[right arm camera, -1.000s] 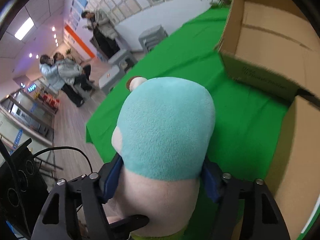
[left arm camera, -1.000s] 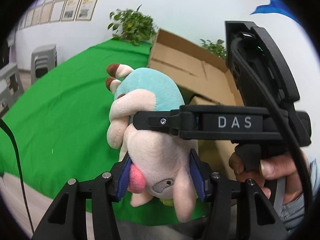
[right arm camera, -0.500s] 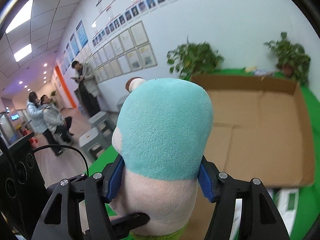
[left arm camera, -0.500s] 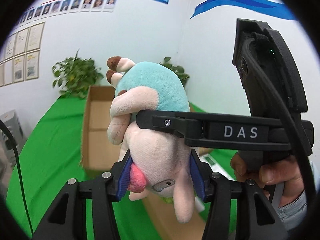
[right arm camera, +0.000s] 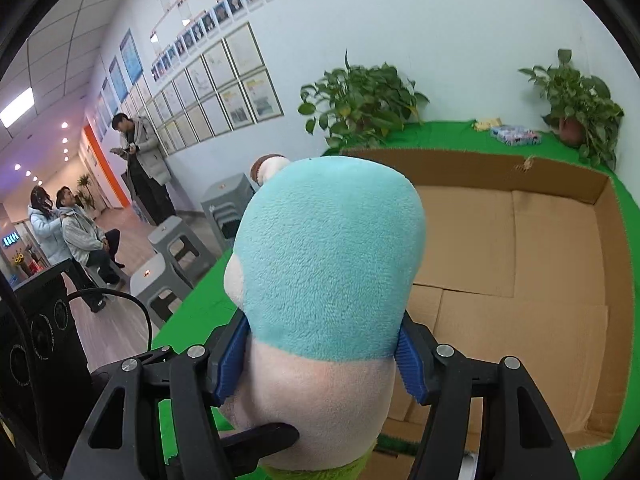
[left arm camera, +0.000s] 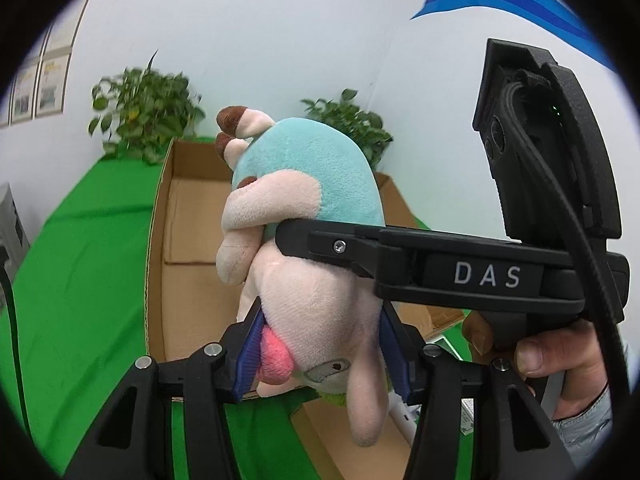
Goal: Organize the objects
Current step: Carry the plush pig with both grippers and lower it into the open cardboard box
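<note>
Cardboard box [right arm camera: 520,248] lies behind the gripped plush toy [left arm camera: 304,240].

Potted plants [right arm camera: 360,104], grey stools [right arm camera: 180,248], framed wall papers [right arm camera: 224,80].

One plush toy [right arm camera: 332,264] — one cardboard box [right arm camera: 516,240] — two potted plants [right arm camera: 360,100] — two grippers [left arm camera: 320,344] — three bystanders [right arm camera: 140,160].

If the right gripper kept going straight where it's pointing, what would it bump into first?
Probably the cardboard box: its open inside lies ahead of the right gripper, past the plush toy it grips, though depth is unclear.
</note>
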